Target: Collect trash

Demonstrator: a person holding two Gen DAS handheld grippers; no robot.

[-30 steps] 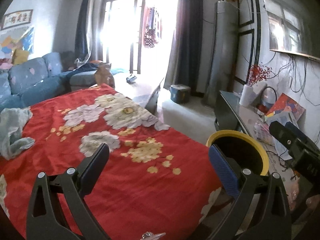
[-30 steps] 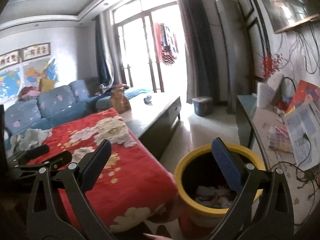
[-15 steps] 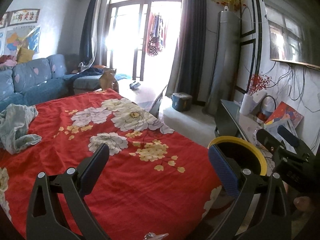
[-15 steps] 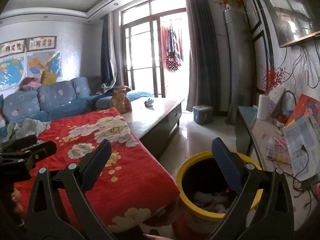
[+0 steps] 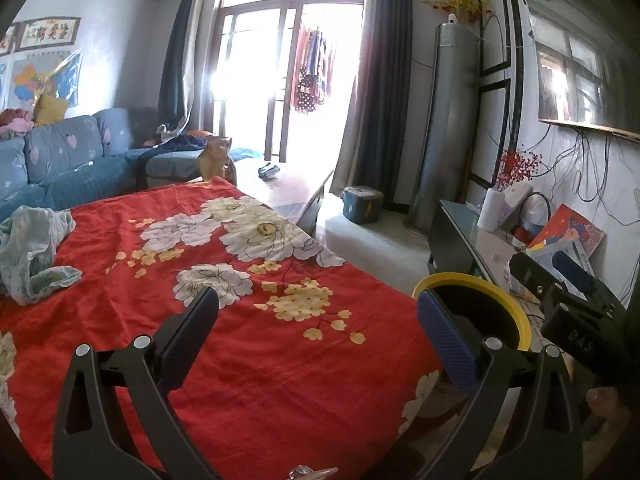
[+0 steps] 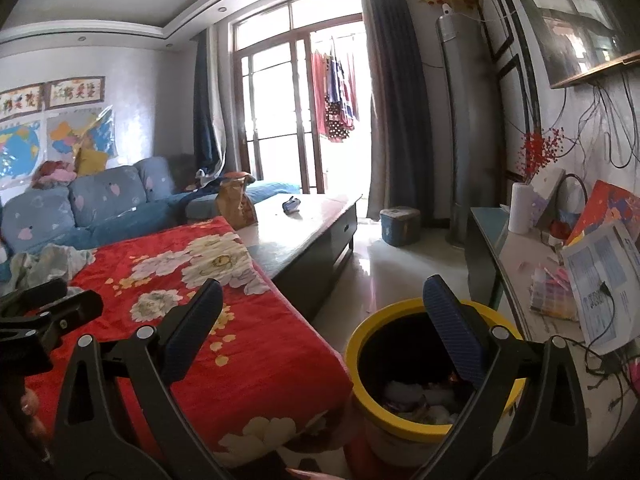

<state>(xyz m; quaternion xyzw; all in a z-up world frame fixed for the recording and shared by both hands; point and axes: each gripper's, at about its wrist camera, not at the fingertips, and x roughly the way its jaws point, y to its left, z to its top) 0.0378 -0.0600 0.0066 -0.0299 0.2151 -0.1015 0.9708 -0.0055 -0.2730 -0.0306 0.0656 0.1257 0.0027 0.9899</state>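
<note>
**Trash bin beside the red cloth, both grippers empty**

Trash bin (image 6: 434, 364), yellow rim and black inside, sits on the floor just off the right edge of the red floral cloth (image 6: 224, 344). Crumpled white scraps (image 6: 416, 394) lie at its bottom. Right gripper (image 6: 320, 320) hangs above and near the bin, jaws wide apart, nothing between them; its right blue pad overlaps the bin mouth in view. Left gripper (image 5: 316, 328) is over the cloth, jaws also spread, holding nothing. In the left wrist view the bin rim (image 5: 480, 284) shows behind its right finger, with the right gripper's body at the frame's right edge.

Further out on the cloth, a crumpled pale green garment (image 5: 32, 252) at its left side. Beyond the cloth, bare tabletop (image 6: 296, 232) with a brown paper bag (image 6: 236, 204) and a small dark object (image 6: 291, 205). Blue sofa (image 6: 96, 204) left, TV bench (image 6: 520, 256) with papers right, glass doors at the back
</note>
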